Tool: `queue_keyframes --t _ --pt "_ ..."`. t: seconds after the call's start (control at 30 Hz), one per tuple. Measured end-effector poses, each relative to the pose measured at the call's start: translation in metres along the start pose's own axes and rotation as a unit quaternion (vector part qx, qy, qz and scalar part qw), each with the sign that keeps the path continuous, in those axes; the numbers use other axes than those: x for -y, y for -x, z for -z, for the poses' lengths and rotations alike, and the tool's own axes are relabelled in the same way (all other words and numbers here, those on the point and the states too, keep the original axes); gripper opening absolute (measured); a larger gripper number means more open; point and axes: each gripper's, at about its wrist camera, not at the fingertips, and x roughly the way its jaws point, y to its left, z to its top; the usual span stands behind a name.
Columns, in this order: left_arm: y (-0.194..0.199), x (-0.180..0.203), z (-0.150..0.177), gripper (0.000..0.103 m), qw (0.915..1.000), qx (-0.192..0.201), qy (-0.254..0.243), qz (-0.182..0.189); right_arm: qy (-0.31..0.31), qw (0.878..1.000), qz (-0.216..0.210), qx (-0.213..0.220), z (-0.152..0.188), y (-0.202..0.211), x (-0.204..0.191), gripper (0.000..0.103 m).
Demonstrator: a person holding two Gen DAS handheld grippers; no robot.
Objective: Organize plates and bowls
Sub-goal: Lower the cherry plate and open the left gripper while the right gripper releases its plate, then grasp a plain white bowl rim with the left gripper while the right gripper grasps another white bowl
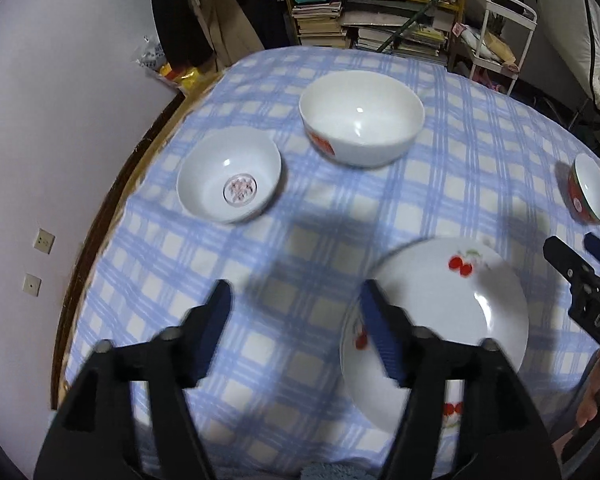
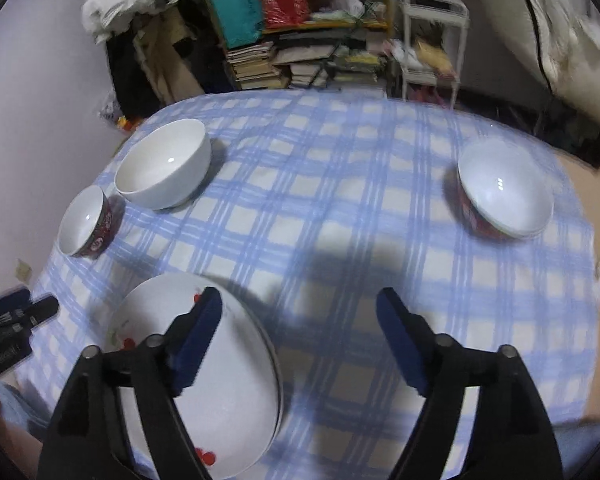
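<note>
A stack of white cherry-print plates (image 1: 440,320) lies near the front of the table; it also shows in the right wrist view (image 2: 228,380). A large white bowl (image 1: 360,118) (image 2: 164,164) stands at the back. A smaller white bowl with a pink centre mark (image 1: 230,174) sits left of it. One red-sided bowl (image 1: 590,190) (image 2: 86,222) stands beside the large bowl; another red-sided bowl (image 2: 504,188) is at the right. My left gripper (image 1: 296,292) is open above the cloth, left of the plates. My right gripper (image 2: 300,298) is open, its left finger over the plates.
The table wears a blue-and-white checked cloth (image 1: 480,140) and its wooden edge (image 1: 100,232) runs along the pale wall at the left. Behind the table are stacked books on shelves (image 1: 380,28) and a white cart (image 1: 504,36).
</note>
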Motion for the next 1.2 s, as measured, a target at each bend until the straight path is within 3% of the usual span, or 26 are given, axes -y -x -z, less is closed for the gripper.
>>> queue_keyframes --t 0.1,0.27,0.37,0.5,0.7,0.87,1.1,1.17,1.2 --pt "-0.005 -0.002 -0.016 0.075 1.0000 0.001 0.000 -0.009 -0.001 1.000 -0.015 0.005 -0.015 0.000 -0.004 0.099" --pt "-0.015 -0.007 -0.042 0.078 0.9999 -0.005 0.007 0.007 -0.016 0.998 -0.065 -0.020 -0.043 -0.014 -0.006 0.100" --pt "-0.024 -0.011 -0.061 0.078 1.0000 -0.005 0.006 -0.005 -0.022 0.997 -0.073 -0.028 -0.061 -0.024 -0.006 0.100" --pt "-0.037 -0.021 -0.085 0.079 0.9996 -0.014 0.023 0.006 -0.024 0.995 -0.091 -0.029 -0.084 -0.037 -0.010 0.100" --pt "-0.062 -0.026 -0.120 0.079 0.9994 -0.008 0.031 0.007 0.004 0.996 -0.089 -0.024 -0.114 -0.056 -0.033 0.100" --pt "-0.089 -0.030 -0.143 0.079 0.9975 -0.028 0.048 0.044 0.021 0.996 -0.081 -0.032 -0.132 -0.078 -0.053 0.100" --pt "-0.113 -0.023 -0.161 0.078 0.9964 -0.024 0.031 0.075 0.025 0.994 -0.080 -0.064 -0.141 -0.115 -0.067 0.100" --pt "-0.120 -0.023 -0.165 0.073 0.9957 -0.028 0.032 0.082 0.022 0.994 -0.079 -0.075 -0.139 -0.126 -0.067 0.100" --pt "-0.123 -0.023 -0.167 0.062 0.9944 -0.032 0.034 0.095 0.022 0.994 -0.077 -0.080 -0.139 -0.131 -0.068 0.098"
